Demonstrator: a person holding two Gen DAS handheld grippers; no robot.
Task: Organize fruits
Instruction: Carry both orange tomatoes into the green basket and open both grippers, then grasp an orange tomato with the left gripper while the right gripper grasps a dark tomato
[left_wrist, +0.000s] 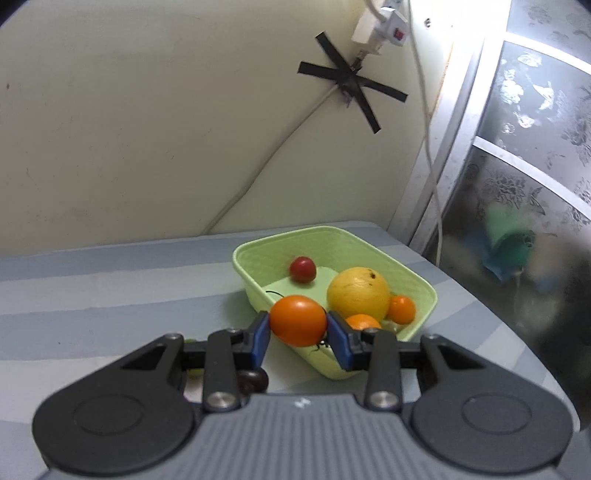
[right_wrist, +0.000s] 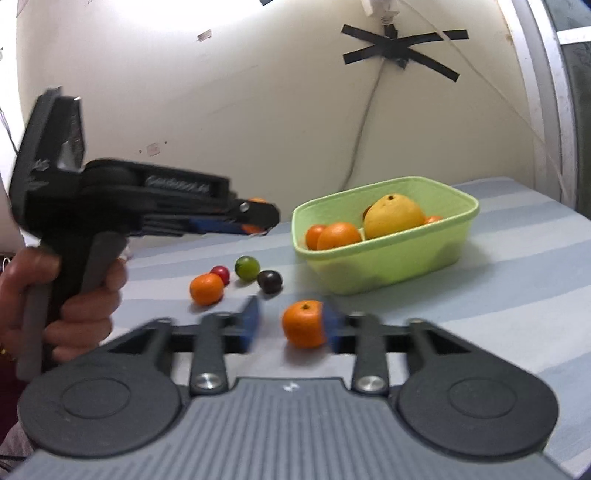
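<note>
Tangerine (left_wrist: 298, 319) sits clamped in your left gripper (left_wrist: 298, 334) over the green ribbed basket (left_wrist: 413, 271) holding a pomelo (left_wrist: 357, 293); your right gripper (right_wrist: 290, 325) gapes around another tangerine (right_wrist: 303, 324).

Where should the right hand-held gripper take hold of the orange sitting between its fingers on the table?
Grip the orange across its widest middle, coming in level from the near side as the right hand-held gripper already does. It sits stem-dimple up, round and free of the other fruit, so probably any horizontal pinch works. One finger pad looks to be at its side; the other stands apart, so center it first.
</note>
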